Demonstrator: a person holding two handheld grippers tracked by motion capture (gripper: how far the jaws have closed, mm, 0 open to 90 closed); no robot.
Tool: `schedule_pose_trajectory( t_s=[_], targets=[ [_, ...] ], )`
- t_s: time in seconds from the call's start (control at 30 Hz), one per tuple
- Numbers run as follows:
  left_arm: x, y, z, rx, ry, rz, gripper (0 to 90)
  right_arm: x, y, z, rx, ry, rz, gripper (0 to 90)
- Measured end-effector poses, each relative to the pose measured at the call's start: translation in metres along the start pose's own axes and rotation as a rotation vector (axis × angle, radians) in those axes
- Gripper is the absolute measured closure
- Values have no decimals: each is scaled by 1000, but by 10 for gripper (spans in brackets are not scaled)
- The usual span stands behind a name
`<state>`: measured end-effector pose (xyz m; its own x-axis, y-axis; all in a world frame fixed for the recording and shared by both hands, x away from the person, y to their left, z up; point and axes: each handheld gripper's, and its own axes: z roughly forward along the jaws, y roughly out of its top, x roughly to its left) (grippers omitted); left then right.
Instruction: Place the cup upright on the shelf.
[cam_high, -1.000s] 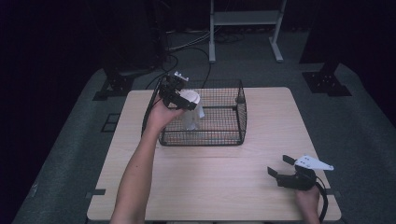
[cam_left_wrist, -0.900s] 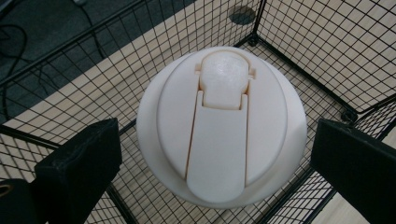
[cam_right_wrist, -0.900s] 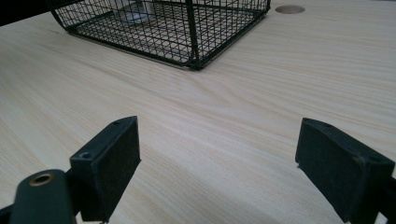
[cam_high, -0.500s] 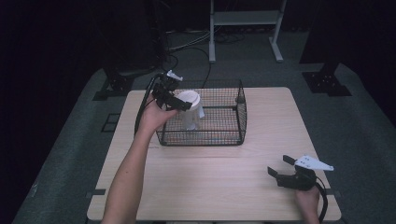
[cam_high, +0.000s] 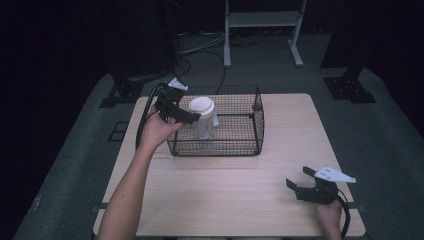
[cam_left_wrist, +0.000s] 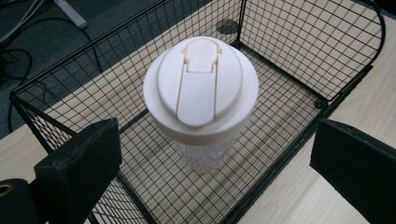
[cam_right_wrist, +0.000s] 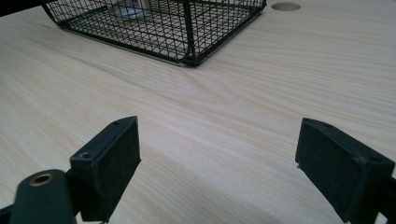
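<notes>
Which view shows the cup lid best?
The left gripper view: the lid is close and seen from above, with its flip tab clear. The high view shows it small inside the basket. The right gripper view shows just the cup's clear base.

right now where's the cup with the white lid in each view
High view: the cup stands in the left part of the wire basket, by the left gripper.
Left gripper view: centre of the picture, lid up, beyond the open jaws.
Right gripper view: a bit of its clear base shows through the mesh at the top edge.
Shared landmark: the wire basket.
</notes>
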<state>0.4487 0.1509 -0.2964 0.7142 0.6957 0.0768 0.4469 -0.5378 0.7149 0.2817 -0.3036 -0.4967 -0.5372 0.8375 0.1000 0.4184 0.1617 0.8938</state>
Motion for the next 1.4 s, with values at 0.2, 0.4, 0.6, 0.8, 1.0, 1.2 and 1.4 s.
schedule_pose_trajectory(
  t_s=[0.2,0.4,0.6,0.8,1.0,1.2,1.4],
  targets=[
    [-3,-5,-8,-20,-12,0,12,0,0,0,1,-2,4,129],
    [-7,-12,-12,-34,-24,-1,12,0,0,0,1,-1,3,129],
    [-18,-16,-16,-47,-39,29,12,0,0,0,2,-2,-2,129],
    [-28,-20,-18,-62,-61,35,12,1,0,0,2,-1,-7,129],
    [-36,-24,-16,-68,-91,45,12,1,0,0,6,-3,-10,129],
    [-40,-29,-17,-75,-113,61,12,1,0,0,8,-6,-11,129],
    [-47,-36,-25,-95,-123,79,12,1,0,0,9,-9,-12,129]
  ],
)
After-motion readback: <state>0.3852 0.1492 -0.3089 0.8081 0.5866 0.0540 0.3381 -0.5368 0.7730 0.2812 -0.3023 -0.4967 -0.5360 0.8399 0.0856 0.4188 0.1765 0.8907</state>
